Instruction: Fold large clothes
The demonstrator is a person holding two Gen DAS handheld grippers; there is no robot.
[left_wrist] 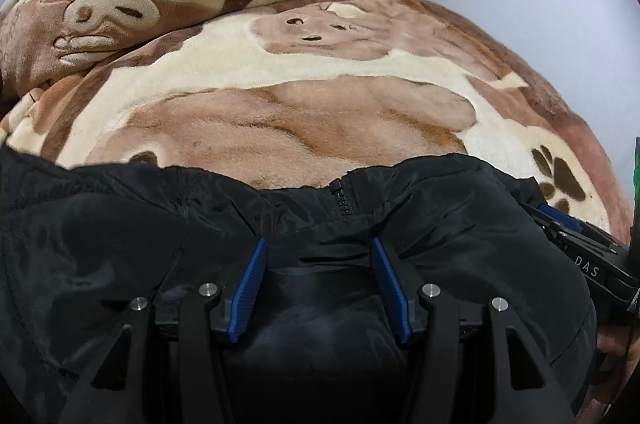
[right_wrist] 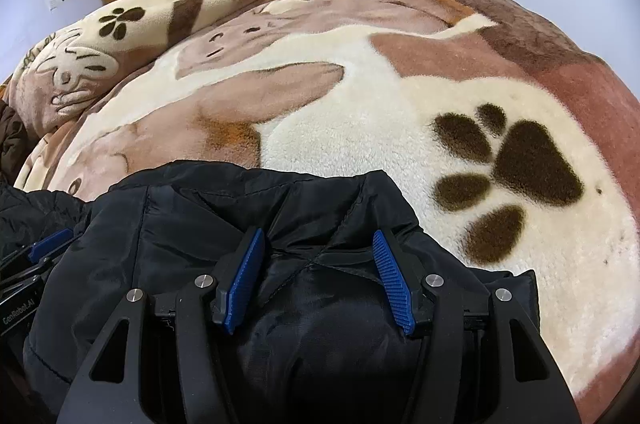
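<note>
left gripper (left_wrist: 320,248) and right gripper (right_wrist: 320,240) both spread over black jacket (left_wrist: 120,224), "das" and "cenrobot.ai" lettering

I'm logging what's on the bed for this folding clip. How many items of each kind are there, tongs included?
Black jacket: 1
Plush animal-print blanket: 1
Tongs: 2, left and right, both open with jacket fabric between the blue pads
Total: 4
</note>
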